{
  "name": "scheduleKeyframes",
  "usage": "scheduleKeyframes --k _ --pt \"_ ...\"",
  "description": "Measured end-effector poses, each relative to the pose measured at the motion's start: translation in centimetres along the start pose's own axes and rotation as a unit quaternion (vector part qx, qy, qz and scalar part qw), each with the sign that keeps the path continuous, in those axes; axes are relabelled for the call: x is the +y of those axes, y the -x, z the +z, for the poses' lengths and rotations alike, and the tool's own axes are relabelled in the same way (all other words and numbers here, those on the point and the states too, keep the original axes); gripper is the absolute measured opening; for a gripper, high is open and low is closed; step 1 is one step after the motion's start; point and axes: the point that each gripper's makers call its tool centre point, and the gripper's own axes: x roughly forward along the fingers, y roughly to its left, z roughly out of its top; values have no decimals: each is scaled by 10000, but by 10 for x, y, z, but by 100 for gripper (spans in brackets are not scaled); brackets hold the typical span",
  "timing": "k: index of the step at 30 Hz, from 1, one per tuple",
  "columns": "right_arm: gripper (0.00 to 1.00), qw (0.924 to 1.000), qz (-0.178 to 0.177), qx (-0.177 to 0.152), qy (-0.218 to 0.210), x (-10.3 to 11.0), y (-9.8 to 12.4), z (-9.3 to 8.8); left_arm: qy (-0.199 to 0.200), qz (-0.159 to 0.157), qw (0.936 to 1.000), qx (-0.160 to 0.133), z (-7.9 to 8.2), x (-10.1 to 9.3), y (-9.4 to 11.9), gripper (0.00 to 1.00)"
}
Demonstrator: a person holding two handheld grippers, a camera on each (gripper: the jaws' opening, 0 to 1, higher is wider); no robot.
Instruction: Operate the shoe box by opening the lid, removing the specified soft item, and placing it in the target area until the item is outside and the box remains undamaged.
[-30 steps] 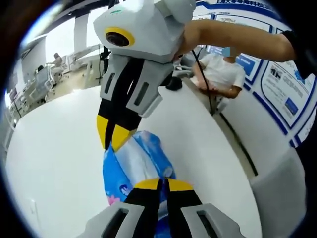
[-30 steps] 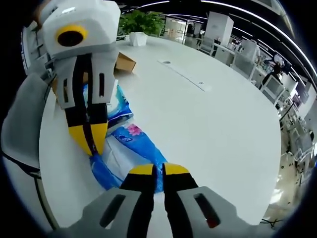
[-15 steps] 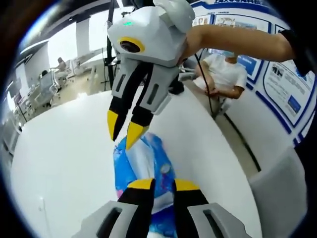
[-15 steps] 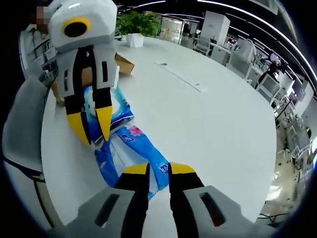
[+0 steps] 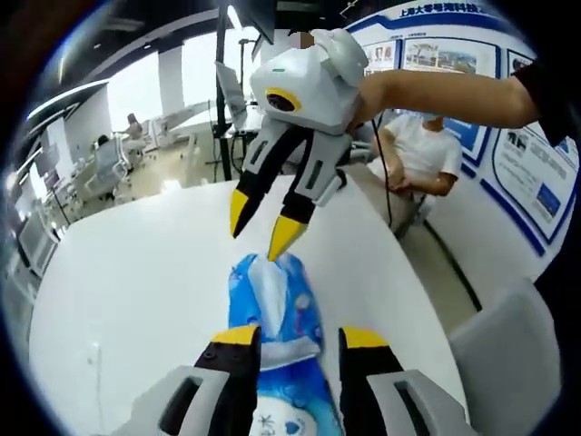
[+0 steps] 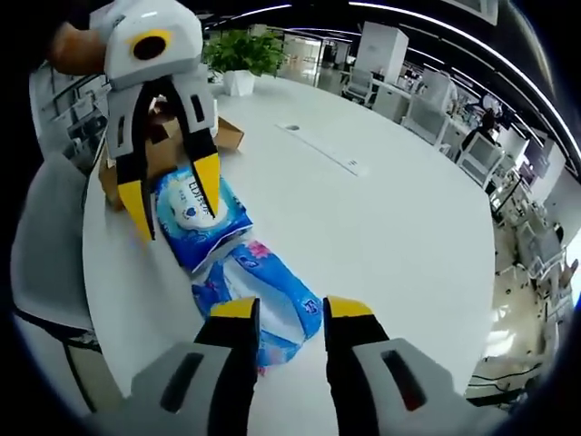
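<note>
- In the left gripper view, the left gripper (image 5: 298, 338) has its jaws spread apart and grasps nothing; the blue soft pack (image 5: 272, 313) lies flat on the white table (image 5: 127, 300) between and under its yellow tips, so I judge it is already put down in the target area.
- In the right gripper view, the right gripper (image 6: 290, 309) is also wide open and empty, with the near end of the same pack just in front of it.
- A second blue pack (image 6: 195, 213) lies a little further, touching or overlapping the first; I cannot tell which.
- Behind it stands the brown shoe box (image 6: 163, 150), near the table edge. The other gripper covers most of it, so the lid position and its condition are hard to make out.
- Far behind are a potted plant (image 6: 238, 56) and office desks, too small for details.
</note>
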Motion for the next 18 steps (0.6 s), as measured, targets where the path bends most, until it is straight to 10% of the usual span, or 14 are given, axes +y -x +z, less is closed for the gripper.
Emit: scheduleKeyframes --k 18 --pt "56 9993 -319 -115 -175 34 28 20 681 820 9935 -408 -29 -1 62 69"
